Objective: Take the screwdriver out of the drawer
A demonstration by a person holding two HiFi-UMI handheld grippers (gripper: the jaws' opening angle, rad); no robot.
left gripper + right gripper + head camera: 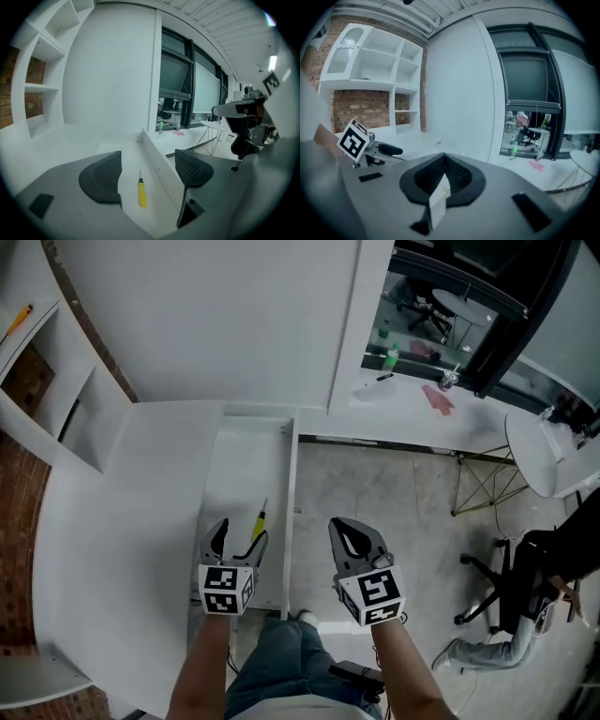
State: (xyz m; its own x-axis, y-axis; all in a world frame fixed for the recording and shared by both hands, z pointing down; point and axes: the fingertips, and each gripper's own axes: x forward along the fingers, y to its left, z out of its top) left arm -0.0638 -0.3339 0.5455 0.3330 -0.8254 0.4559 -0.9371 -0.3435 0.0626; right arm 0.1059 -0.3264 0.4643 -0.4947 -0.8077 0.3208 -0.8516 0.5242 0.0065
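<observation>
Jaws first: the left gripper [242, 532] is spread wide with nothing pinched. The yellow screwdriver [141, 194] lies flat on the drawer bottom, framed between the two pads but clear of both. The right gripper [343, 531] has its pads pressed together. A little white sliver sits at the seam, and I can't tell what it is.

Far left there are white shelves [58, 381] with a pencil [17, 322] on them. Next comes the white counter [112, 521], then the open drawer [292, 502], whose right wall runs between the two grippers. That leaves the right gripper outside the drawer, over bare concrete floor [375, 484]. An office chair [497, 582] sits further right.

Only the left gripper view gets the screwdriver close up. The right gripper view misses the drawer entirely and just shows shelves, brick wall [365, 110] and the left one's marker cube [354, 139].

Both forearms reach forward side by side, with the grippers tipped slightly down.
</observation>
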